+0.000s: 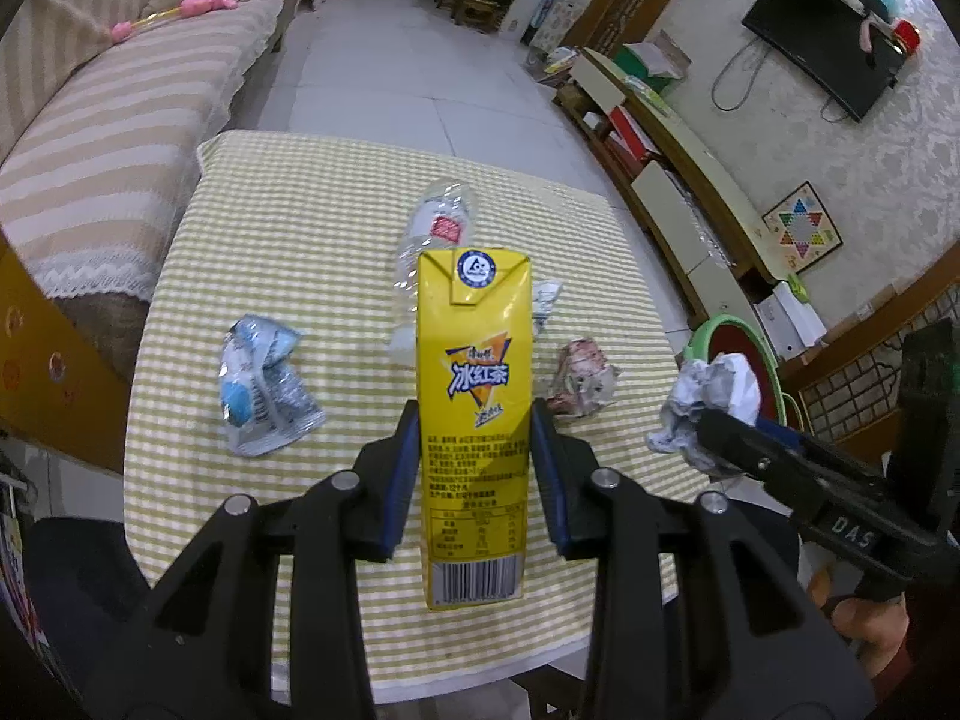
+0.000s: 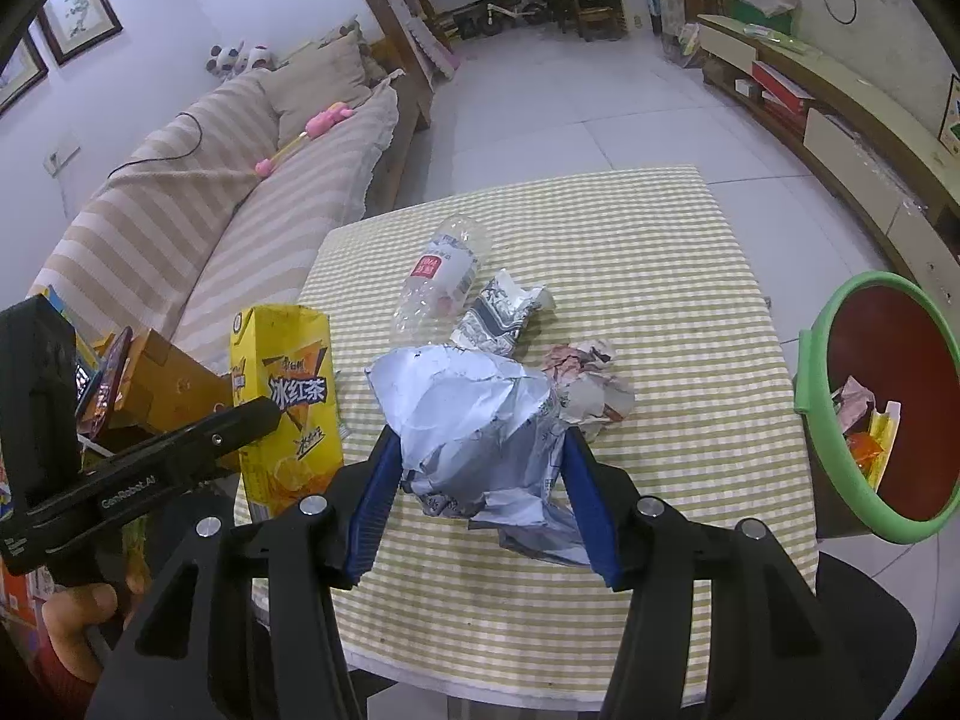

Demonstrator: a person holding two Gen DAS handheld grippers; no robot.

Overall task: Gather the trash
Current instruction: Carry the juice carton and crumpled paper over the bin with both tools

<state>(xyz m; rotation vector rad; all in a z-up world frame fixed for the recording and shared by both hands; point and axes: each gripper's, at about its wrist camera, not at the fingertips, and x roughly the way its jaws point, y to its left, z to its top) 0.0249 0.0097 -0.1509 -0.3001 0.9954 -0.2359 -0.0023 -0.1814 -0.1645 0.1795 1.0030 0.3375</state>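
My left gripper [image 1: 474, 426] is shut on a yellow iced-tea carton [image 1: 471, 372] and holds it upright above the checked table [image 1: 288, 240]. The carton also shows in the right wrist view [image 2: 288, 396]. My right gripper [image 2: 480, 450] is shut on a crumpled silver-white wrapper [image 2: 474, 414], which also shows in the left wrist view [image 1: 708, 402]. On the table lie a clear plastic bottle [image 1: 435, 228], a blue-white wrapper [image 1: 261, 384], a pink crumpled paper [image 1: 585, 378] and a folded silver wrapper [image 2: 504, 306].
A green-rimmed red bin [image 2: 876, 408] with some trash inside stands at the table's right side. A striped sofa [image 1: 102, 138] runs along the left. A low TV cabinet [image 1: 672, 150] lines the right wall.
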